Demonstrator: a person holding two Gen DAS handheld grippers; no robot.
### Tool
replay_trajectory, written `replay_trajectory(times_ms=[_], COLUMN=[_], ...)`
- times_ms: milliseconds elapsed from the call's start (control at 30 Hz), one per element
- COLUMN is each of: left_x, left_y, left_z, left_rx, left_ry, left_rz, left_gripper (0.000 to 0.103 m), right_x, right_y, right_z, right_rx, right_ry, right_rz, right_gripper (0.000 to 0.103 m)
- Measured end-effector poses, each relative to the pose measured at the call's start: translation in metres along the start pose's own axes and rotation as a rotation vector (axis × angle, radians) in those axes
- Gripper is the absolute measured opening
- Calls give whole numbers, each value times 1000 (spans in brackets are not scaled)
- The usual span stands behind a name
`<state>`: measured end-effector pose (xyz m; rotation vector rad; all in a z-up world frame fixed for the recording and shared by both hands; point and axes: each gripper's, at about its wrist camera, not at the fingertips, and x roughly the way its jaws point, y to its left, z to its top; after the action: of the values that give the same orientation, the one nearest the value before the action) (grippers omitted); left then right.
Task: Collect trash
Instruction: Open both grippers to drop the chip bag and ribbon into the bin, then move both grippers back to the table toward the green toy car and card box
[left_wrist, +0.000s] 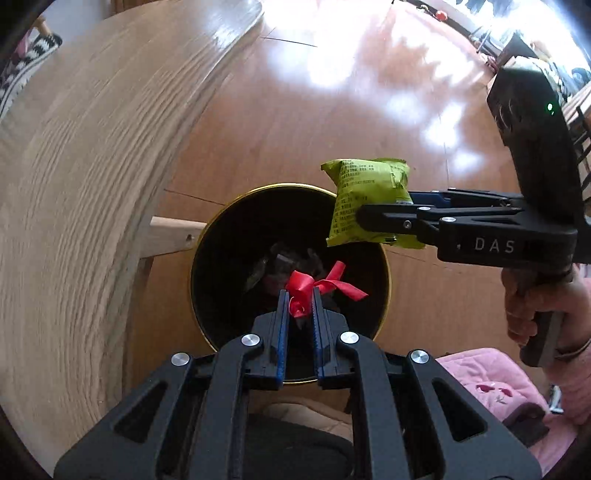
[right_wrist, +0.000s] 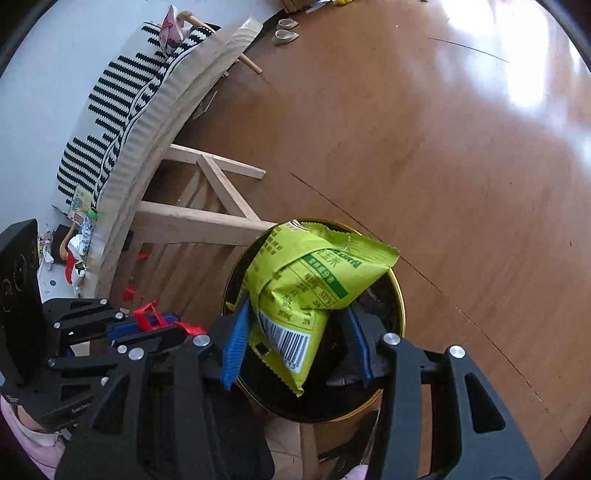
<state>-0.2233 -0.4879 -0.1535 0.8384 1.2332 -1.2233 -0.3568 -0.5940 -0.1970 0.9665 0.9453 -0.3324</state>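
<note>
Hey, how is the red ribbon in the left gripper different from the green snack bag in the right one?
The crumpled red ribbon is thin, plain and loosely knotted; the yellow-green foil snack bag is bulkier and printed with text and a barcode. The left gripper pinches the ribbon with its jaws close together, while the right gripper holds the bag with its jaws spread wider. Both hang over the gold-rimmed black bin.

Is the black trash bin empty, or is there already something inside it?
Not empty. In the left wrist view, dark crumpled scraps lie at the bottom of the trash bin, below the red ribbon that the left tool holds.
</note>
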Motion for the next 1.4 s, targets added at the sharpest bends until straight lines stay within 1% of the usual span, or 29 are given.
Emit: replay_trajectory(times_ms=[100,167,200,233,267,300,333,433,467,533,567,600,633,667,700,733,767,800,833,867,933,967,1000,1033,1067,1100,1200,1300,1400], left_x=[-2,-4,-4,-4,-3,-4,-6,-16,-22,-45,-60,-84,-101,-125,-142,-168,-185,-203,-221,-235,-248,-250,-250,-246,-244,-241,-236,-237,-231], left_y=[2,3,2,1,1,-4,-5,-11,-10,-6,-3,3,7,15,21,33,42,54,70,89,126,148,165,192,211,231,299,348,385], left_z=[-2,2,1,2,2,0,1,-2,-2,-3,-5,-8,-13,-22,-29,-43,-55,-70,-88,-108,-142,-162,-176,-201,-217,-234,-298,-345,-381], left_rx=[-9,-7,-3,0,4,24,37,68,64,29,8,-31,-60,-100,-124,-156,-180,-210,-249,-292,-375,-426,-465,-536,-588,-644,-847,-1007,-1097], left_ry=[-13,-20,-21,-18,-17,-27,-37,-82,-110,-202,-251,-339,-400,-484,-535,-610,-655,-697,-735,-751,-730,-710,-691,-647,-615,-591,-527,-499,-475], left_rz=[-7,14,38,50,63,37,38,65,68,62,49,22,7,-9,-9,18,57,111,186,263,418,512,584,689,736,762,782,793,761], left_gripper=[10,11,19,47,66,81,90,90,90,90,90,90,91,93,96,97,97,97,97,97,97,97,97,97,97,97,97,97,97], right_x=[-1,-4,-4,-5,-6,-8,-12,-21,-26,-35,-42,-50,-56,-64,-69,-74,-79,-82,-85,-88,-90,-88,-82,-72,-63,-52,-18,21,69], right_y=[2,0,2,0,-1,-2,-2,-3,-6,-6,-3,2,7,16,23,32,47,63,78,100,142,168,194,219,238,259,311,351,383], right_z=[1,0,5,6,7,7,7,8,8,7,6,5,5,5,7,10,13,18,23,29,38,42,45,48,49,50,48,43,47], right_rx=[5,11,14,18,24,27,28,37,50,51,38,21,9,-15,-36,-60,-95,-128,-161,-205,-290,-345,-401,-456,-493,-535,-636,-727,-762], right_ry=[0,1,1,1,4,-2,-17,-45,-68,-109,-146,-192,-224,-270,-299,-323,-350,-370,-388,-409,-441,-455,-458,-443,-424,-394,-317,-268,-208], right_rz=[16,26,31,31,22,19,19,-37,-78,-145,-183,-215,-234,-260,-276,-288,-293,-291,-284,-272,-231,-204,-175,-143,-118,-87,-18,-19,-40], right_gripper=[47,48,49,61,86,93,95,96,96,96,96,96,96,96,96,96,96,96,96,96,96,96,96,96,96,96,96,96,96])
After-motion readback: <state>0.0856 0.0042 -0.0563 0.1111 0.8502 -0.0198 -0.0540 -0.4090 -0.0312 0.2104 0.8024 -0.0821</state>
